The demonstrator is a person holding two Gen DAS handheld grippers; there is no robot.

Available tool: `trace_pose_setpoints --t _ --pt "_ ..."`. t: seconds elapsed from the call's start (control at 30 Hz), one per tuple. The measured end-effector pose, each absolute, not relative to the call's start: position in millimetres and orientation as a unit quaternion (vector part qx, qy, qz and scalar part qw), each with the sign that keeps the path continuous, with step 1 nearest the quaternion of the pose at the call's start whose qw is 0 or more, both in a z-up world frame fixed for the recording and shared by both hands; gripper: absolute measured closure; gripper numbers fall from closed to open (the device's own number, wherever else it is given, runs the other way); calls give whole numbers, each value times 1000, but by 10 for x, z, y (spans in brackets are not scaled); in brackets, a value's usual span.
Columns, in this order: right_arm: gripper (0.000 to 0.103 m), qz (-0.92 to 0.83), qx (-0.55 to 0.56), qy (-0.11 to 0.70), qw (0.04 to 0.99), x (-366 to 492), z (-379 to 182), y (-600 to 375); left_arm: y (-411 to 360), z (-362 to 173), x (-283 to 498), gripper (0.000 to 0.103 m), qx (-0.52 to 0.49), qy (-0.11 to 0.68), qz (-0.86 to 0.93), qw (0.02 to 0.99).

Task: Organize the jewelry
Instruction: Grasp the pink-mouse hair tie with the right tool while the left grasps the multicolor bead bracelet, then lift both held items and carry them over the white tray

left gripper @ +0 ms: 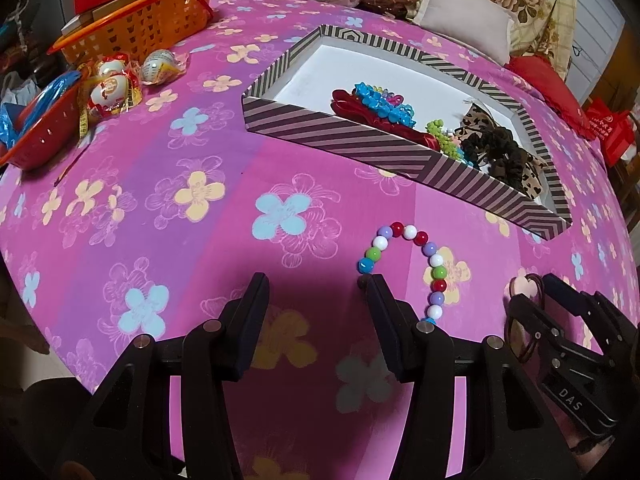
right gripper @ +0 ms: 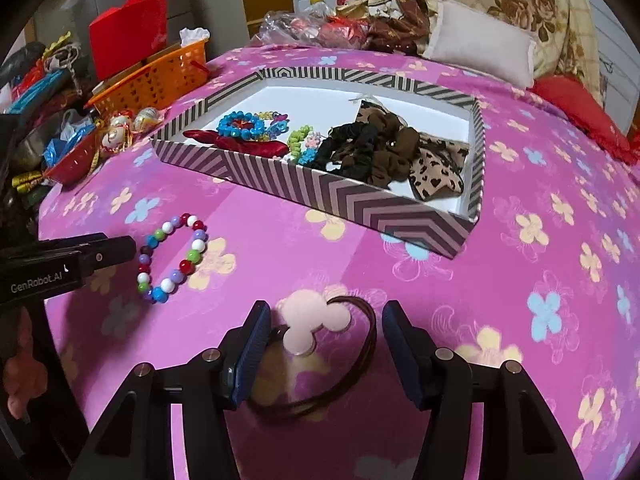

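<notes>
**Hair tie sits between my right claw's fingers; bracelet lies off my left claw's right finger**

Ahead of both claws, up the flowered worktop (right gripper: pixel 520 280), I see the striped box (right gripper: pixel 344 196), already holding scrunchies and bead pieces. I judge it the drop point for whatever I lift next.

Nearer in, the beaded bracelet (left gripper: pixel 404 264) lies flat as a loop, its near end passing just beside the right finger of my left claw (left gripper: pixel 316 292). That claw stands open over bare cloth, so the bracelet is to its right, not between the fingers.

Closest is the brown hair tie (right gripper: pixel 360 352) with its pale flower charm (right gripper: pixel 314 320). My right claw (right gripper: pixel 324 344) straddles it, fingers apart either side, not yet pressing. Its long axis runs roughly along the claw's pointing line, so closing should pinch across the loop. The right claw is plainly nearer to a grasp.
</notes>
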State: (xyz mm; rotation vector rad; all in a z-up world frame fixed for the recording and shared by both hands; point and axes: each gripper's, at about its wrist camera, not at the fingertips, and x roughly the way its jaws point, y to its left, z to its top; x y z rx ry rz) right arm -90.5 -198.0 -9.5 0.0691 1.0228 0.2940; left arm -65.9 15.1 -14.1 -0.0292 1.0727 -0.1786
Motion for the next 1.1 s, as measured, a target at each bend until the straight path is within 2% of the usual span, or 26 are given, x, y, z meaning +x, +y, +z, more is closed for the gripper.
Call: trace_pose_setpoints --t 0.07,0.2,0.73,0.8,0.83,0.87,1.1 --pt "48 137 15 483 865 -914 -104 -1940 132 -164 -629 53 -15 513 -86 854" --pt "66 142 1 471 871 -977 -93 -1920 81 -196 -610 53 -12 514 -91 853" --pt "67 150 8 465 872 -999 -101 -1953 -174 -247 -559 53 29 508 -97 856" --pt "68 150 9 464 873 -1005 -101 -1952 -184 -247 -565 64 35 502 -98 859" --pt "69 151 10 463 873 -1008 -99 -1956 -189 -245 -572 86 42 499 -97 860" --pt "69 152 14 461 874 -1014 -98 -1960 -193 -241 -571 94 44 500 -104 859" --pt "70 156 35 459 874 -1027 -54 -1985 -98 -214 -581 96 14 508 -120 853"
